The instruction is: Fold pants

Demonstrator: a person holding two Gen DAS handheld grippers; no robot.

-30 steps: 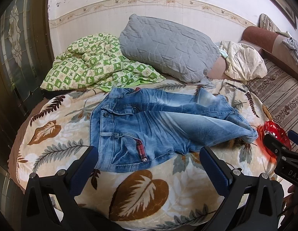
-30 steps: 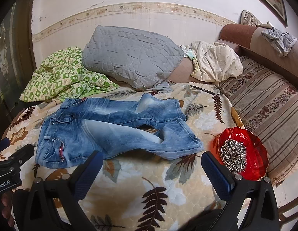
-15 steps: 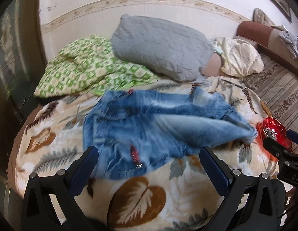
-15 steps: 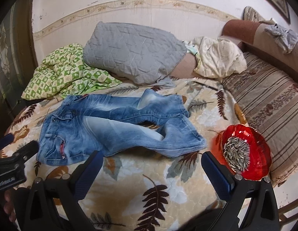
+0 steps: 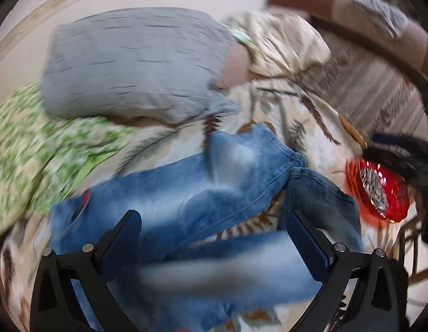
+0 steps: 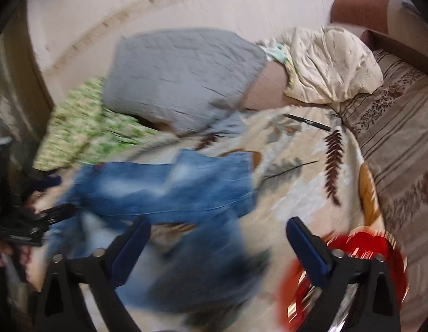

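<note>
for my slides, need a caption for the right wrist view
Open right claw, closing, above rumpled blue jeans on a leaf-print blanket, red dish alongside.

jeans [image 5: 214, 193] on blanket [image 5: 283, 116] | pillow [image 5: 136, 63] behind | bowl [image 5: 380, 191] right

I count one pair of jeans [image 5: 214, 193] on the bed [image 6: 297, 193], two legs showing. One grey pillow [image 6: 180, 77] up by the wall, one cream pillow [image 6: 333, 66] beside it. One green checked blanket [image 5: 34, 152], bunched. One red dish [image 5: 380, 191] of seeds at the bed's edge. One dark pen-like stick [image 6: 308, 121] near the cream pillow. Two hand-held grippers: my left hand-held gripper [image 5: 214, 238] and my right hand-held gripper [image 6: 218, 246], two fingers each.
</note>
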